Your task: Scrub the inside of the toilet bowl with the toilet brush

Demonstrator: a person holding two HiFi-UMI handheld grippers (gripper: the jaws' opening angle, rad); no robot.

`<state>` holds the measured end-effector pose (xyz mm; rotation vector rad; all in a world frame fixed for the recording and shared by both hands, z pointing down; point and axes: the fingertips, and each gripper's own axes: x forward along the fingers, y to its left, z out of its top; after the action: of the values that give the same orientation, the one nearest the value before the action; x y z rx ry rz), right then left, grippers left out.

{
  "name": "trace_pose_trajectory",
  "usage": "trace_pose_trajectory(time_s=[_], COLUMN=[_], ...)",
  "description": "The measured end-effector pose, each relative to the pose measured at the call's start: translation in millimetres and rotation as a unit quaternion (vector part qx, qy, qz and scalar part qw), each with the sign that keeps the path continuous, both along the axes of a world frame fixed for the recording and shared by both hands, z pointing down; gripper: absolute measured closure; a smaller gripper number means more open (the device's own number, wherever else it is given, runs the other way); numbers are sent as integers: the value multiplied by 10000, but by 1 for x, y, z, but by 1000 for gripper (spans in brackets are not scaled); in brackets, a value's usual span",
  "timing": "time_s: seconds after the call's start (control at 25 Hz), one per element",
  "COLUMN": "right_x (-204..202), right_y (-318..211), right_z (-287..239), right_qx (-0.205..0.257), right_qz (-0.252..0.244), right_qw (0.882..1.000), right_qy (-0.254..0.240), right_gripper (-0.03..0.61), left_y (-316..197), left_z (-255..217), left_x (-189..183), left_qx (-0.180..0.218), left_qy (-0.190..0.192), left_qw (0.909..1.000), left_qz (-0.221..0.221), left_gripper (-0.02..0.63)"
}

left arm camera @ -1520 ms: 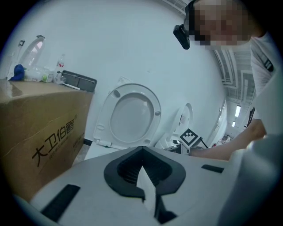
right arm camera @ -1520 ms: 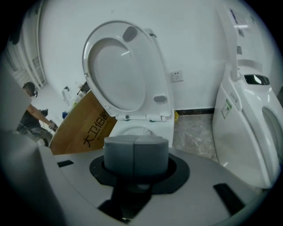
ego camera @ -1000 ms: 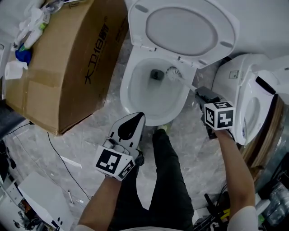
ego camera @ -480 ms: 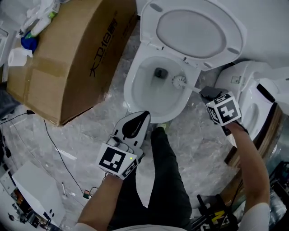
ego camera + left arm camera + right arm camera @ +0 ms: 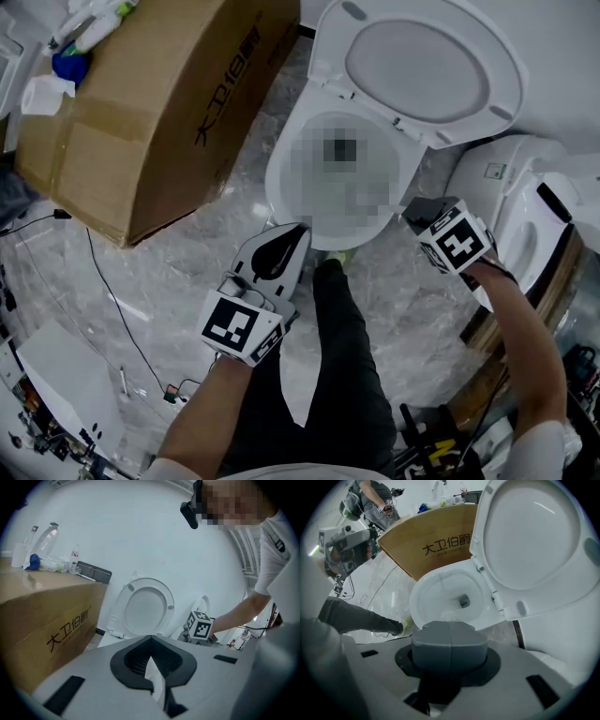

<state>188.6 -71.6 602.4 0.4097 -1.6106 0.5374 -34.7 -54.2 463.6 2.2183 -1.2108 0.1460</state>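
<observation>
The white toilet bowl (image 5: 275,183) stands with its lid (image 5: 436,70) raised; a mosaic patch covers its inside in the head view. My right gripper (image 5: 412,208) is at the bowl's right rim, shut on the toilet brush handle. In the right gripper view the grey jaws (image 5: 450,631) are pressed together and point into the bowl (image 5: 418,603), with a pale bit of the brush (image 5: 449,616) just past them. My left gripper (image 5: 296,231) hovers shut by the bowl's front rim, holding nothing I can see. Its own view has the lid (image 5: 145,605) ahead.
A big cardboard box (image 5: 159,103) stands left of the toilet with bottles and clutter on top. A second white toilet (image 5: 525,211) is close on the right. The person's dark trouser leg (image 5: 342,356) reaches to the bowl's front. Cables lie on the marble floor (image 5: 112,281).
The brush head went from the back of the bowl to its right side, and my right gripper drew slightly nearer the rim. The left gripper stayed put.
</observation>
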Motion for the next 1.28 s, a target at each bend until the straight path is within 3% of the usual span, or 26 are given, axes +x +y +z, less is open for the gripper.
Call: trace_pose_trajectory(time_s=[0.2,0.48,1.04,1.28], right_x=[-20,-36,-100,-116], right_y=[25,52,88,71], right_z=[0,-2,0,16], right_qx=[-303,-458,-89,190], right_qz=[-177,85,459,1078], right_qw=[9993,9978,9873,9772], right_qy=[-151,-474,-1515,-1818], right_gripper=[423,422,420,420], left_y=[4,7,6,4], left_z=[4,7,12,21], left_x=[-10,-12,-14,-15], left_qx=[-38,-29,-20,-53], left_qy=[-49,-76,-175,-207], left_qw=[10000,10000,9998,9996], left_qz=[-53,-13,124,170], left_gripper=[606,606,606,606])
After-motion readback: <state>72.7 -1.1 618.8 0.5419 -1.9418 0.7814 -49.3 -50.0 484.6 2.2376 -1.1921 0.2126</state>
